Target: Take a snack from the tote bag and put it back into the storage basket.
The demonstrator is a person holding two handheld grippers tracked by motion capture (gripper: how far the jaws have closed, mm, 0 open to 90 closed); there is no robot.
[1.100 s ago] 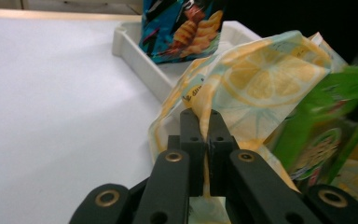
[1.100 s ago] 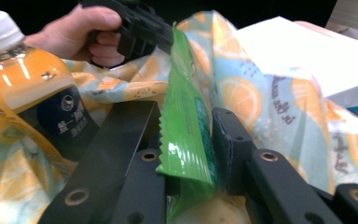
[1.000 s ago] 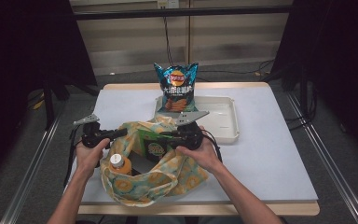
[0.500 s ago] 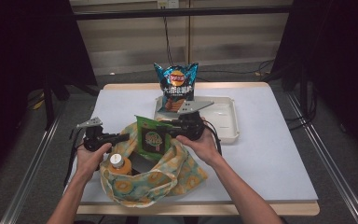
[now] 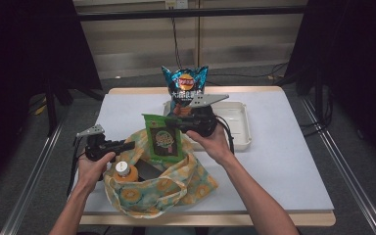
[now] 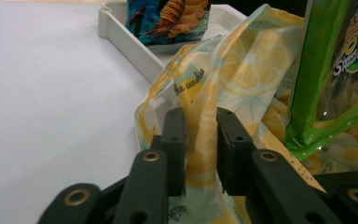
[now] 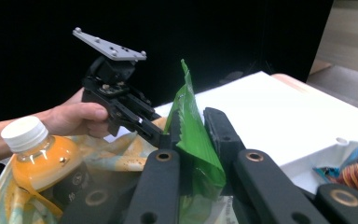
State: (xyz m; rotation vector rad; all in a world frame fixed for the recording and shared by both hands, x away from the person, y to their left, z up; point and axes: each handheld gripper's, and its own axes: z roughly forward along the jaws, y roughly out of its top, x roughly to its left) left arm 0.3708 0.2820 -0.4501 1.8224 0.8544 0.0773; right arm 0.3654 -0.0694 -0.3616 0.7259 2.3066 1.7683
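A lemon-print cloth bag [image 5: 166, 193] lies open at the table's near edge with an orange juice bottle [image 5: 124, 171] standing in it. My right gripper [image 5: 172, 122] is shut on the top edge of a green snack packet [image 5: 162, 138], which hangs upright above the bag's mouth. Its jaws have just been closing further on the packet [image 7: 186, 93]. My left gripper [image 5: 129, 144] is at the bag's left rim. Its jaws have just been opening, and the cloth [image 6: 242, 70] stands loosely between them, so the left gripper [image 6: 200, 135] is open.
A white tray [image 5: 240, 127] sits behind the bag and holds an upright blue chip bag [image 5: 186, 85]. Bare white table [image 5: 284, 161] stretches to the right and to the far left. Dark floor and metal rails surround the table.
My right gripper has risen and lifted the green packet up out of the bag. The left hand has stayed at the rim, and its jaws have parted.
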